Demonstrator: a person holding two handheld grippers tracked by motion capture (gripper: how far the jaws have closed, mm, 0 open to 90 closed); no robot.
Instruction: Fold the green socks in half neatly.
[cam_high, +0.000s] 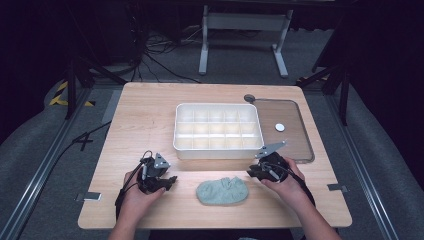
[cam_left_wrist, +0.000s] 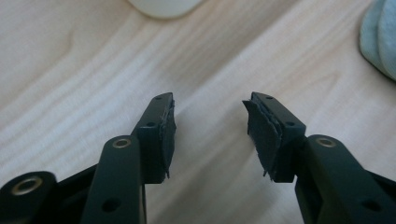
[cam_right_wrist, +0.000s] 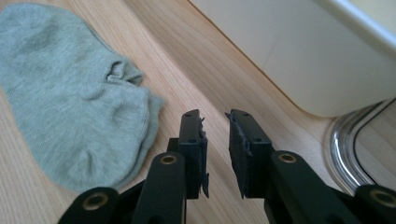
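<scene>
Resting low over a light wooden table, two hand-held black two-jaw grippers flank a pale grey-green ankle sock that lies flat and crumpled on the near part of the tabletop. Left gripper: jaws spread wide apart with bare wood between the pads, nothing held; the sock lies to its right, well clear of the jaw tips, its edge visible at the upper right corner of the left gripper view. Right gripper: jaws drawn close together but released, a narrow strip of table visible between the worn pads, nothing grasped; the sock lies just to the left of its jaws, not touching them. Beyond both grippers stands a white rectangular plastic organiser box divided into many small compartments; its rounded outer wall rises just ahead and to the right of the right gripper. Beside that box, a flat transparent lid with a metal-coloured rim lies on the table, bearing a small white round disc.
</scene>
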